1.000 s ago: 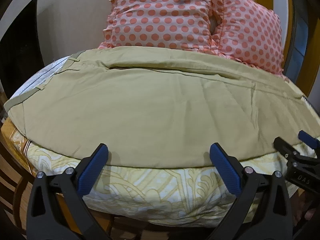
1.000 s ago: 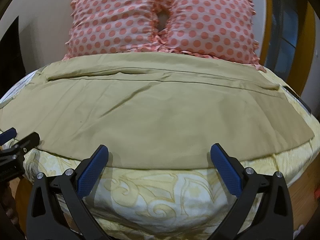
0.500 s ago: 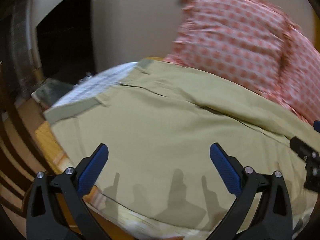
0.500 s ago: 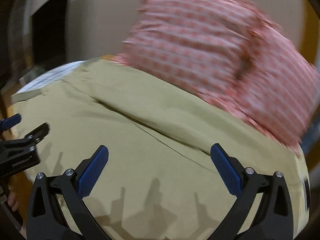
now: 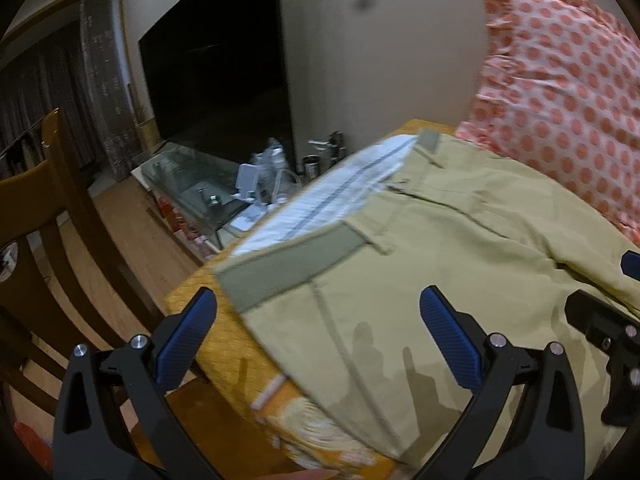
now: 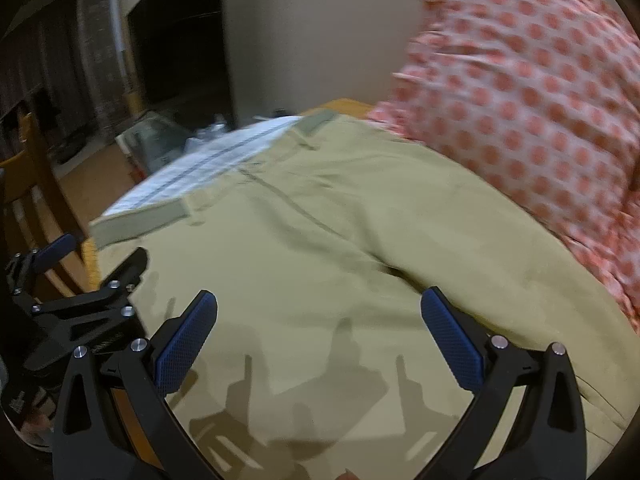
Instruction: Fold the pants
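Observation:
Khaki pants (image 5: pixel 460 248) lie flat on the bed, waistband (image 5: pixel 292 264) at the left end near the bed's corner. They also show in the right wrist view (image 6: pixel 340 240), with the waistband (image 6: pixel 140 226) at left. My left gripper (image 5: pixel 320 336) is open and empty, just above the waistband corner. My right gripper (image 6: pixel 320 340) is open and empty over the seat of the pants. The left gripper shows at the left in the right wrist view (image 6: pixel 76 280). The right gripper shows at the right edge of the left wrist view (image 5: pixel 612 328).
Pink polka-dot pillows (image 5: pixel 560 88) lean at the back right of the bed. A yellow patterned bedsheet (image 5: pixel 248 372) covers the corner. A wooden chair (image 5: pixel 44 240) stands to the left. A glass table (image 5: pixel 200 184) with small items and a dark TV (image 5: pixel 216 68) are beyond.
Both grippers have swung left along the bed, from the pants' long front edge to the waistband end. Both stayed open and empty.

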Demonstrator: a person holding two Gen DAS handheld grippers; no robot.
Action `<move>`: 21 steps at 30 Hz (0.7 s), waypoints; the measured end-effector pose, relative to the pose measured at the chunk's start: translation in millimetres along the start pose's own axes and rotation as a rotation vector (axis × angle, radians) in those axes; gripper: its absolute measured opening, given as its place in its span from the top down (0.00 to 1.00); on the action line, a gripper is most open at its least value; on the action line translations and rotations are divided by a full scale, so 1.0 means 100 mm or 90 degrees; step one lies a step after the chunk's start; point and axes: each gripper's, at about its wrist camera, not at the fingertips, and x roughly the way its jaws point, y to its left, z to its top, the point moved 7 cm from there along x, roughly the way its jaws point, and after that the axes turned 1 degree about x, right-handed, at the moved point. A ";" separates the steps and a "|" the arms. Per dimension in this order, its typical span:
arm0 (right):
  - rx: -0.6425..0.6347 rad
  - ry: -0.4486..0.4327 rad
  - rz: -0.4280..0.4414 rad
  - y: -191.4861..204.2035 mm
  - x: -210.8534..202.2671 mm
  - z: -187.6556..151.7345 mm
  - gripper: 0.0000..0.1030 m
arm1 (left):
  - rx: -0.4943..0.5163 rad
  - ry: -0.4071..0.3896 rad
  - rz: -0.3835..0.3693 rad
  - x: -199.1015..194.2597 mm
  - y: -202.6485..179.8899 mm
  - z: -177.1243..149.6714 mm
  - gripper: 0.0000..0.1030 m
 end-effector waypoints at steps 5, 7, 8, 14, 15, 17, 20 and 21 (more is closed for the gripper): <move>-0.018 -0.002 0.022 0.29 0.17 0.16 0.01 | 0.004 0.008 0.015 0.12 0.16 0.01 0.02; -0.021 -0.007 0.020 0.39 0.27 0.23 0.01 | 0.006 0.012 0.019 0.19 0.20 0.02 0.02; -0.023 -0.005 0.020 0.41 0.32 0.25 0.01 | 0.005 0.015 0.020 0.21 0.22 0.02 0.02; -0.028 0.003 0.036 0.53 0.55 0.29 0.01 | 0.004 0.032 0.027 0.40 0.33 0.04 0.02; -0.026 0.005 0.038 0.54 0.59 0.30 0.01 | 0.004 0.035 0.026 0.43 0.34 0.04 0.02; -0.019 0.012 0.043 0.54 0.64 0.31 0.01 | 0.003 0.037 0.030 0.48 0.36 0.05 0.02; -0.010 0.004 0.055 0.55 0.69 0.39 0.01 | -0.005 0.046 0.035 0.54 0.40 0.05 0.02; -0.008 -0.001 0.053 0.55 0.70 0.42 0.01 | -0.010 0.048 0.038 0.55 0.43 0.05 0.02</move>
